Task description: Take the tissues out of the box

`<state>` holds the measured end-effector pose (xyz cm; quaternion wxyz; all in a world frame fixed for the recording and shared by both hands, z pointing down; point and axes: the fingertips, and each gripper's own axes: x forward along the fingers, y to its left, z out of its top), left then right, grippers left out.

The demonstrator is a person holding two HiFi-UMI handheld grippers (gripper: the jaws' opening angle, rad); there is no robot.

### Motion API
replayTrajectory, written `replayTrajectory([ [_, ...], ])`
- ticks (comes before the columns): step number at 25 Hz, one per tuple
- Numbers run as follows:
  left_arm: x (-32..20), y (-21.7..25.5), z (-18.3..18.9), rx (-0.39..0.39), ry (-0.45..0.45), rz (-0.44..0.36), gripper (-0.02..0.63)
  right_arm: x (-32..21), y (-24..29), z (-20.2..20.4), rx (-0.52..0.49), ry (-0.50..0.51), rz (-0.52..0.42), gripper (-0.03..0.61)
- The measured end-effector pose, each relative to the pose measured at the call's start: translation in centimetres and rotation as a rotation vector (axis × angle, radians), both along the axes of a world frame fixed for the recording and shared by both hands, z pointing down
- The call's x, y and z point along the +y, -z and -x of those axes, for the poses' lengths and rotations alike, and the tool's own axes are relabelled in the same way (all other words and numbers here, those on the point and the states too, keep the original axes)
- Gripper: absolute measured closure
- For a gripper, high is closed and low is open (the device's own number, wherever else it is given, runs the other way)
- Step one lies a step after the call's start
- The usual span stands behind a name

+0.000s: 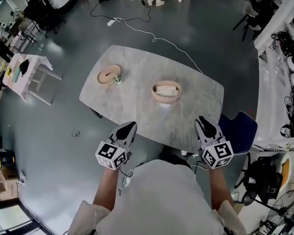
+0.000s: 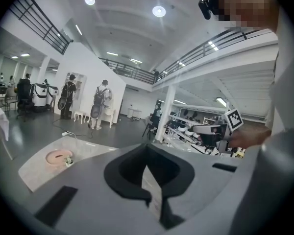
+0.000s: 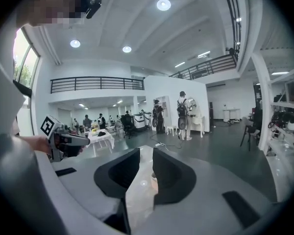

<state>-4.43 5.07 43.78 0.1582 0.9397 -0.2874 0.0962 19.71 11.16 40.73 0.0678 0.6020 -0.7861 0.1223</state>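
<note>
A round peach tissue box (image 1: 166,91) with white tissue showing in its top stands near the middle of the marble table (image 1: 137,111). Both grippers hover at the table's near edge, well short of the box, and neither holds anything. My left gripper (image 1: 126,129) (image 2: 147,153) has its tips together. My right gripper (image 1: 204,124) (image 3: 146,153) shows a narrow gap, and a peach shape (image 3: 153,182) is visible on the table through it. Each gripper also appears in the other's view, the right gripper (image 2: 220,131) and the left gripper (image 3: 63,141).
A second round peach holder (image 1: 108,76) (image 2: 59,156) sits at the table's far left. A blue chair (image 1: 240,129) stands by the table's right end. A pale side table (image 1: 27,72) is off to the left, and a white cable (image 1: 152,35) runs over the floor beyond.
</note>
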Motion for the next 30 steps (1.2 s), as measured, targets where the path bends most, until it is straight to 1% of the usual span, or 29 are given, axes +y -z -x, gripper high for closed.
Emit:
replayTrajectory([
  [3,-1.6,-0.2,-1.9,-0.011,0.027,0.008,0.607,-2.4,-0.8,-1.6,-0.003,0.048,0.024,0.476],
  [7,-3.5,-0.9,-3.6,-0.013,0.071,0.039,0.607,-5.4,-2.1,-3.3,-0.011,0.103,0.058,0.476],
  [13,-5.2,-2.3,-5.5,-0.033,0.098,0.081,0.607,-8.6,-4.7,-4.2,0.002,0.18,0.121,0.476],
  [18,-6.9,-3.9,-6.7,-0.06,0.085,0.105,0.607,-11.0,-6.2,-4.3,0.014,0.211,0.154,0.476],
  [23,-9.7,-5.4,-6.4,-0.062,0.063,0.126,0.607,-13.8,-8.5,-2.9,0.037,0.229,0.213,0.476],
  [27,-12.4,-7.2,-6.4,-0.088,0.03,0.142,0.607,-17.2,-10.4,-1.8,0.064,0.239,0.232,0.476],
  [30,-14.4,-8.9,-6.4,-0.089,0.0,0.169,0.607,-19.9,-12.5,-0.6,0.087,0.258,0.255,0.476],
])
